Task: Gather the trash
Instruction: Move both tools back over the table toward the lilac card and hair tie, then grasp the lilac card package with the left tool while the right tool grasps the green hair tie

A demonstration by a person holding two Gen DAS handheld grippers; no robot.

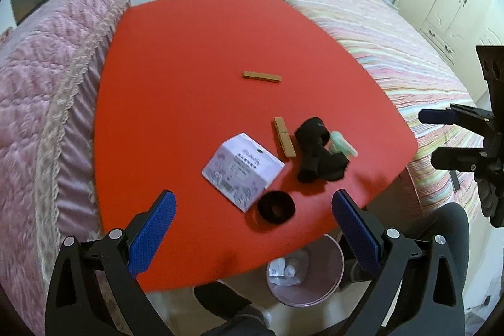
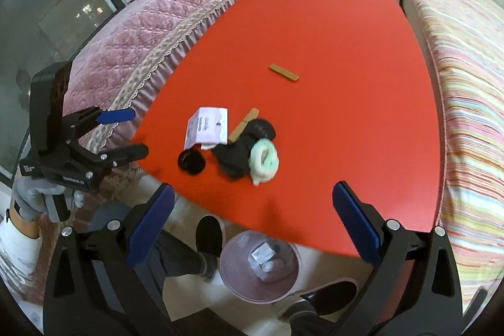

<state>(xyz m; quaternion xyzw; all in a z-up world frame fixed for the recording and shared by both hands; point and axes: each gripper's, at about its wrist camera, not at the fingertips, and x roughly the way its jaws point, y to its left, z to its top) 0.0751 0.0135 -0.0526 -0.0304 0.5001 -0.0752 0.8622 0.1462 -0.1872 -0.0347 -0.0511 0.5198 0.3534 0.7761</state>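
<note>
Trash: one box (image 1: 242,170), two wooden sticks (image 1: 261,76), one bin (image 1: 305,270).

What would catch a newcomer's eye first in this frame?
The bright red table between two beds dominates. Near its front edge lies a cluster: a pale lilac box, black socks, a black ring and a wooden clothespin. A pink wastebasket stands on the floor below that edge.

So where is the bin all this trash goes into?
The pink wastebasket stands on the floor just below the near edge of the red table, between the person's feet. Both views show it low in the middle, with some scraps already inside.
</note>
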